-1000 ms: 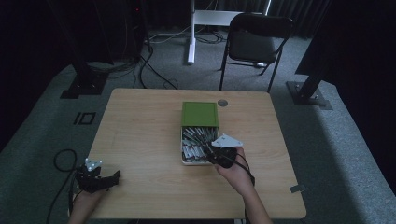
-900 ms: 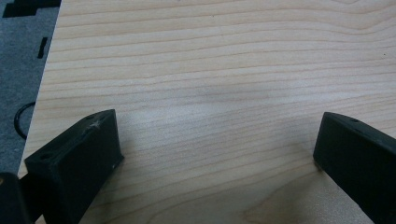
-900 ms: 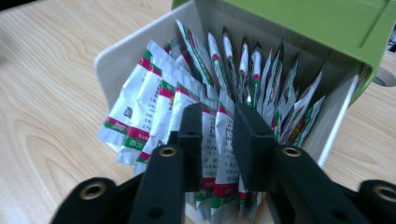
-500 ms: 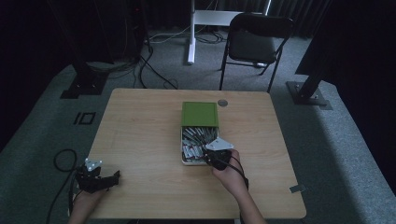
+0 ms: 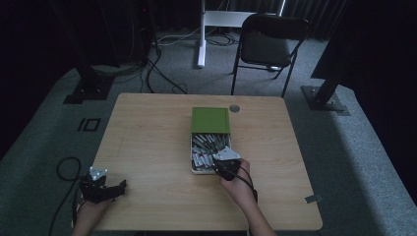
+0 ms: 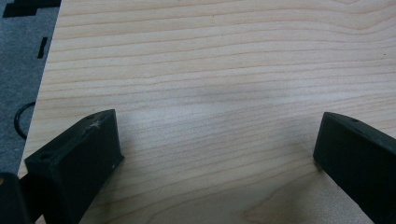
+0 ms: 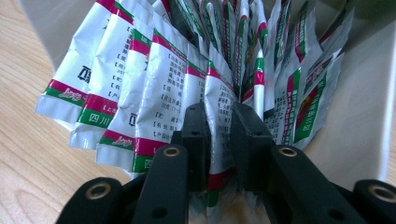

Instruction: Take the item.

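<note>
Right now the right gripper (image 7: 218, 122) is reaching into the near end of the open box (image 5: 193, 162), which is sitting near the middle of the wooden surface (image 5: 147, 142) with its green lid (image 5: 210, 120) standing at the far end, and its jaws are pinching one foil sachet (image 7: 218, 100) out of the tightly packed row of sachets (image 7: 154, 84). In the right gripper view the jaws are closing on the lower part of that packet, with neighbours pressing against it on both sides. That crowding is where trouble is waiting: if the jaws are catching the edge of an adjoining packet as well, two may be coming up together, or the extra one may be dropping onto the surface beside the box. The foil is looking slick, so a shallow grip may be letting the sachet slide free during lifting. Dragging sideways could also be tipping the fanned packets over the low wall, or shifting the light box itself, since nothing is steadying it. The left gripper (image 5: 101, 189) is resting at the near left corner, well apart from the box, its jaws spread wide over bare wood and holding nothing.
</note>
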The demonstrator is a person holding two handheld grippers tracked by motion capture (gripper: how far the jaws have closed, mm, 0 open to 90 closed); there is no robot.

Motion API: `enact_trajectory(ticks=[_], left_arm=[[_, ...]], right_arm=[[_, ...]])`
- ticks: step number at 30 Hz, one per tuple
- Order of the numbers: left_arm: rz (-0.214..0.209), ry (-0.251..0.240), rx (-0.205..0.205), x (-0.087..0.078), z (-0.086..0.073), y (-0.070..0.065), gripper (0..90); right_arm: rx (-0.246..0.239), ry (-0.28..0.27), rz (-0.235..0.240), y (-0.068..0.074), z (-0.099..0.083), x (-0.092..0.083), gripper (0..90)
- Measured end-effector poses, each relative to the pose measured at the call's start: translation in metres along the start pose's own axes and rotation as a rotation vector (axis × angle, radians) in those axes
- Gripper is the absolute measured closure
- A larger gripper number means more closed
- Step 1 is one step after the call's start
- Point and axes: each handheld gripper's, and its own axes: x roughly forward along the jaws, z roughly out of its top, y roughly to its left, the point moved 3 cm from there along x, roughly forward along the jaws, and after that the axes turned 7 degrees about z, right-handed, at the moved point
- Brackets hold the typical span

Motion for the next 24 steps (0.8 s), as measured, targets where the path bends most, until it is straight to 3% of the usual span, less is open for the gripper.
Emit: enact_trajectory(ticks=[9,10,18,24], left_arm=[[0.0,0.0,0.0,0.0,0.0,0.0,1.5],[0.0,0.0,0.0,0.0,0.0,0.0,1.5],[0.0,0.0,0.0,0.0,0.0,0.0,1.5],[0.0,0.0,0.0,0.0,0.0,0.0,1.5]], right_arm=[[-0.044,0.061,-0.042,0.001,0.0,0.005,80.6],[-0.045,0.069,-0.057,0.001,0.0,0.006,84.4],[0.004,0.057,-0.049,-0.002,0.002,0.003,88.0],[0.033,0.017,-0.014,-0.004,0.01,-0.006,88.3]])
